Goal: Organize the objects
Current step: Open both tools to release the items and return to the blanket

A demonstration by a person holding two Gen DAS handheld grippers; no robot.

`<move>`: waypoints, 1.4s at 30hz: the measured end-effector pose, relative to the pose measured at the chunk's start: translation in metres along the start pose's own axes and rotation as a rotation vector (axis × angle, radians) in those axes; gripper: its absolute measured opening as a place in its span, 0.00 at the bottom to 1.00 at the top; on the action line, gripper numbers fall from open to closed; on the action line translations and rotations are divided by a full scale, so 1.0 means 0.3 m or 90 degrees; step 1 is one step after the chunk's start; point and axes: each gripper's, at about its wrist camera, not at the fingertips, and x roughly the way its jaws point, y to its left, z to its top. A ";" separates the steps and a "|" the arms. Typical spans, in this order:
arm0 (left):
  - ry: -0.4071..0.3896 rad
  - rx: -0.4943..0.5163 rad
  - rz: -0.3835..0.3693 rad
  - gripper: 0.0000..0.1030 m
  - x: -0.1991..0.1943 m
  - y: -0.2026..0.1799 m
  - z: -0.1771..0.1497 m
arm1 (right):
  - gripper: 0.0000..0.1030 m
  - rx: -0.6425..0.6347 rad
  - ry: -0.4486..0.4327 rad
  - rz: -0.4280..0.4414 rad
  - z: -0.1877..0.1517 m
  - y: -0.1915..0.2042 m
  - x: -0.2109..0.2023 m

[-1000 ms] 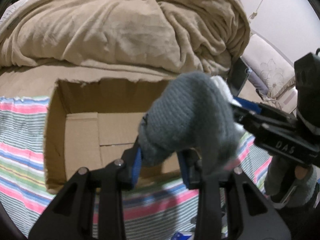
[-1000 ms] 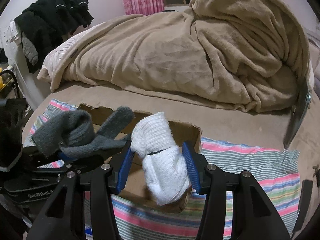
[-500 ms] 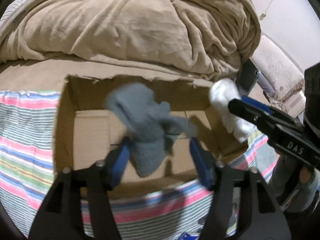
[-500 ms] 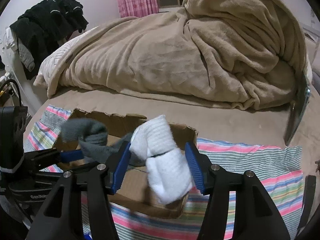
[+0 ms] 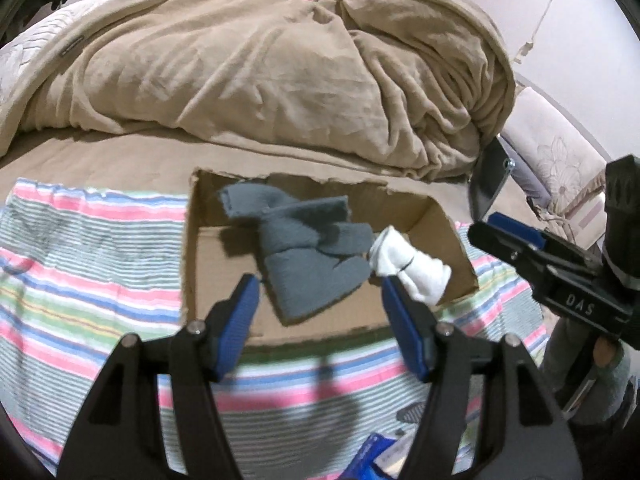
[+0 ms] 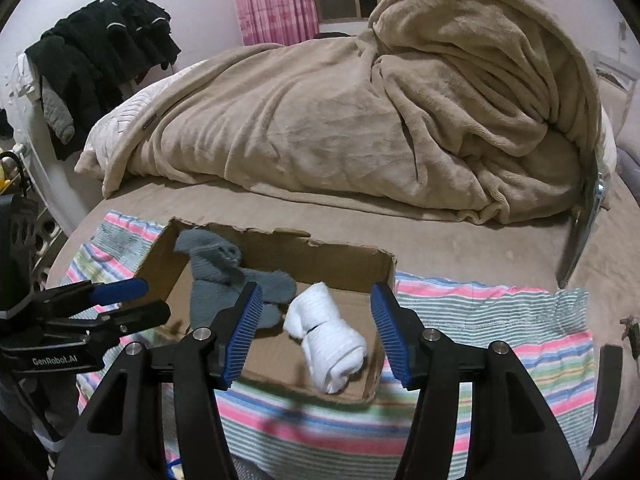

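An open cardboard box [image 5: 191, 264] [image 6: 344, 268] sits on a striped cloth. Inside it lies a grey sock bundle [image 5: 304, 256] [image 6: 216, 268], and a rolled white sock [image 5: 416, 272] [image 6: 328, 332] rests by the box's right wall. My left gripper [image 5: 318, 300] hangs open above the box's near side, its blue pads clear of the grey bundle. My right gripper [image 6: 316, 300] is over the white sock with its jaws opening and its pads not touching it. Each gripper shows in the other's view: the right gripper [image 5: 512, 236] at the right edge, the left gripper [image 6: 120, 300] at the left edge.
The striped cloth [image 5: 80, 264] [image 6: 492, 320] covers the near part of a bed. A heaped beige blanket [image 5: 280, 72] [image 6: 360, 120] fills the back. A dark flat panel [image 6: 580, 240] leans at the right. Black clothes [image 6: 100, 52] hang at far left. A blue packet [image 5: 372, 460] lies below.
Both grippers opened and let go of their socks. The grey bundle and the white roll dropped into the box. Both grippers drew back and up from it.
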 end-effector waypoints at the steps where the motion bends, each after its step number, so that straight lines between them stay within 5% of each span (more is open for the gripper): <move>1: -0.003 -0.001 0.000 0.64 -0.013 0.001 -0.005 | 0.66 -0.001 -0.001 0.001 -0.004 0.005 -0.010; 10: -0.010 0.004 0.006 0.65 -0.093 -0.014 -0.067 | 0.71 -0.004 0.000 0.002 -0.061 0.035 -0.087; 13: -0.010 -0.001 -0.005 0.77 -0.118 -0.018 -0.095 | 0.71 -0.012 0.008 0.001 -0.093 0.054 -0.106; 42: 0.011 -0.009 0.030 0.81 -0.257 -0.055 -0.345 | 0.76 -0.040 0.058 0.021 -0.327 0.219 -0.212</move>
